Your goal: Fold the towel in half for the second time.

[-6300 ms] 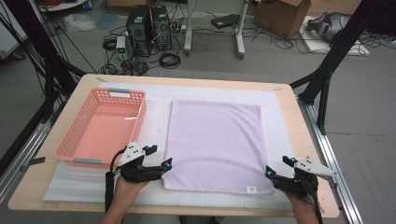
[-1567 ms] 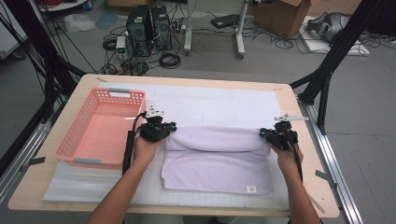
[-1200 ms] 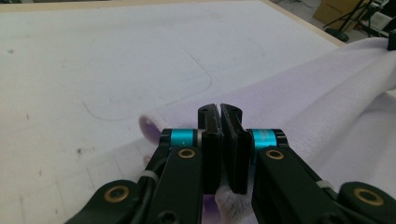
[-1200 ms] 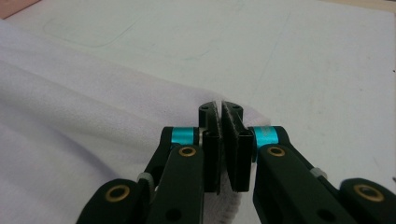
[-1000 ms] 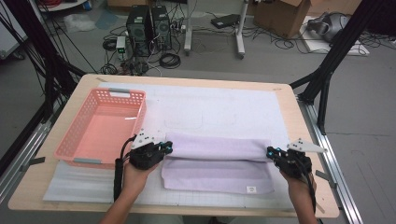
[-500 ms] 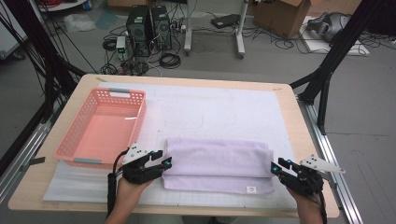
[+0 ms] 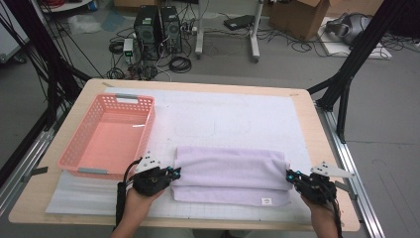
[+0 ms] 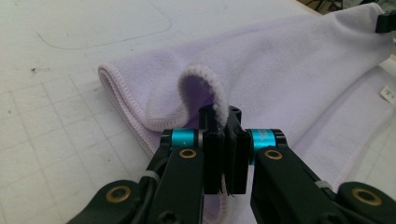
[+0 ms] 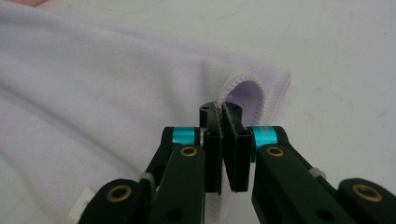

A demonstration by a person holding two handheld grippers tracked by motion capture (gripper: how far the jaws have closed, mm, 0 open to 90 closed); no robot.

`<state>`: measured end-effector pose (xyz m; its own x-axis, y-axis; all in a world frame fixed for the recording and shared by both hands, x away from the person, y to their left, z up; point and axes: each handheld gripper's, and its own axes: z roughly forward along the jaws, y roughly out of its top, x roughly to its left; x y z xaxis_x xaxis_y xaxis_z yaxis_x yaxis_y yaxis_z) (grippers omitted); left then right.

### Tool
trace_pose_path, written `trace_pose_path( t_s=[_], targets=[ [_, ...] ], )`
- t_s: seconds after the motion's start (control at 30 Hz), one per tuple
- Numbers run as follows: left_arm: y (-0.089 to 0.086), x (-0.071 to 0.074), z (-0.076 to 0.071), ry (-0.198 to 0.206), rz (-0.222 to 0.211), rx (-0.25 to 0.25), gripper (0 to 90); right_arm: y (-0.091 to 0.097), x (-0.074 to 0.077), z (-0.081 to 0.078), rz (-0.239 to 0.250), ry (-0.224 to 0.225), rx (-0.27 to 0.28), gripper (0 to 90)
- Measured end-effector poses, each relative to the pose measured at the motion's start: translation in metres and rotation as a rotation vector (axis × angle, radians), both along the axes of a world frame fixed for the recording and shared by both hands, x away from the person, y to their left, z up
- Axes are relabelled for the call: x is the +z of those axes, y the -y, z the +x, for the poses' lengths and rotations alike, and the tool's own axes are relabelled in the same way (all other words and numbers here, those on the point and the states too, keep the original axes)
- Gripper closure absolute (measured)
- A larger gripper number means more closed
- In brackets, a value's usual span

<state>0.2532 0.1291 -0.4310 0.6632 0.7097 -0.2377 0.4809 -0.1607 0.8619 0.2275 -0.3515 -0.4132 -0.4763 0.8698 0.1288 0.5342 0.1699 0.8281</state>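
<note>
A lilac towel [image 7: 230, 171] lay on the white gridded mat [image 7: 223, 119] near your edge of the wooden table [image 7: 198, 84], just right of an empty pink plastic basket [image 7: 74, 144]. The towel was already folded once into a long band running left to right. Its top layer stopped a little short of the near edge, so a strip of the bottom layer showed, bearing a small white label [image 7: 266, 201].

Your left gripper [image 7: 174, 173] sat at the towel's left end and your right gripper [image 7: 289, 176] at its right end. In the left gripper view the jaws of the left gripper [image 8: 220, 112] had just been closing and stood pinched tight on a raised loop of stitched hem, with the rest of the towel [image 8: 289, 70] spreading away beyond. In the right gripper view the right gripper [image 9: 222, 109] showed the same thing: jaws just closed, clamped on a curled bit of hem at the corner of the towel [image 9: 93, 84].

Judging from this, the first fold was done and you had a fresh hold on both ends. Any further fold was not yet made, and the basket had nothing in it, so putting the towel away, if that was meant, was left to do
</note>
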Motion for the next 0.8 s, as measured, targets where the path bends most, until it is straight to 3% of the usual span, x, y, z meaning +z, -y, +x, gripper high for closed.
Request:
trace_pose_path(
  t_s=[0.1, 0.3, 0.37, 0.47, 0.5, 0.6, 0.67, 0.8],
  targets=[
    [-0.003, 0.002, -0.006, 0.005, -0.010, -0.020, 86.6, 0.009, 0.000, -0.012, 0.013, -0.011, 0.019, 86.6],
    [-0.008, -0.002, -0.023, -0.007, 0.021, -0.066, 84.3, 0.014, -0.005, -0.029, 0.016, -0.042, 0.071, 86.7],
    [-0.013, -0.001, -0.027, -0.025, 0.015, -0.073, 77.8, 0.015, -0.006, -0.033, -0.001, -0.055, 0.084, 86.7],
    [-0.019, 0.008, -0.029, 0.005, -0.002, -0.062, 59.8, 0.018, -0.006, -0.041, -0.015, -0.080, 0.096, 84.6],
    [-0.019, 0.010, -0.029, 0.016, -0.006, -0.060, 55.1, 0.019, -0.005, -0.042, -0.012, -0.090, 0.096, 76.0],
    [-0.020, 0.017, -0.022, 0.037, -0.009, -0.037, 49.2, 0.026, 0.002, -0.044, 0.024, -0.055, 0.032, 62.8],
    [-0.018, 0.017, -0.015, 0.034, -0.001, -0.015, 47.9, 0.031, 0.009, -0.040, 0.042, -0.019, -0.016, 61.7],
    [-0.008, 0.011, 0.008, 0.008, 0.024, 0.023, 47.7, 0.028, 0.008, -0.021, 0.017, -0.010, -0.048, 60.8]
  ],
)
